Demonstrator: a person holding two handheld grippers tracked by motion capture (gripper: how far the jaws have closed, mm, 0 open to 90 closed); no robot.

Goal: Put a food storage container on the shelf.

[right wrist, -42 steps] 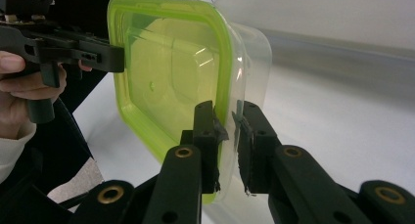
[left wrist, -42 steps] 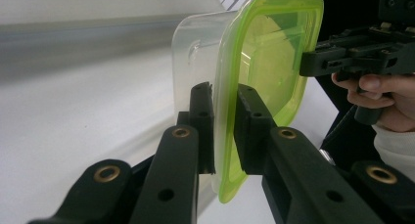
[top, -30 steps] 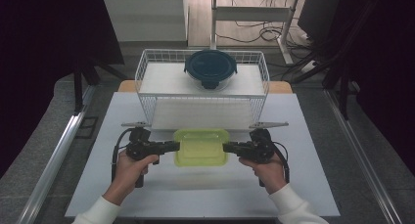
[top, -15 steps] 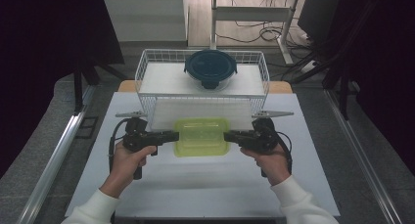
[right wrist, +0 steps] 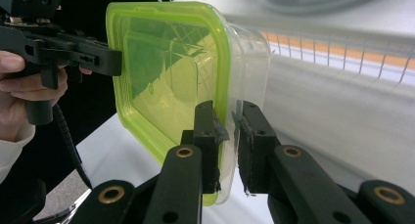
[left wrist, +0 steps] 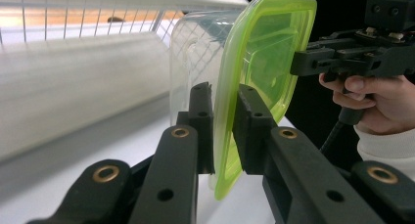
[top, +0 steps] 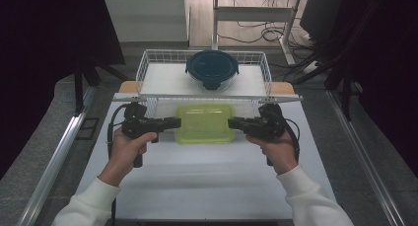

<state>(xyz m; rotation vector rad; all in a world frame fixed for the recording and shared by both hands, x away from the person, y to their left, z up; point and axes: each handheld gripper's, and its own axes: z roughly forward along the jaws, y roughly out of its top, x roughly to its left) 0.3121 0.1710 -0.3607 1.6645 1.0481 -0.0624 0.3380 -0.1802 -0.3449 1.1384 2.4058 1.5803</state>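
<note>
Right now the left gripper (top: 173,123) pinches the left rim of the green-lidded box (top: 205,123), and the right gripper (top: 235,122) pinches its right rim. Together they hold the box in the middle of the frame, above the white table (top: 197,181), just below the wire basket (top: 148,70) with a dark round container (top: 212,68).

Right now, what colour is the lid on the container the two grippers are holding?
Translucent lime green; the lid shows best in the right gripper view.
</note>
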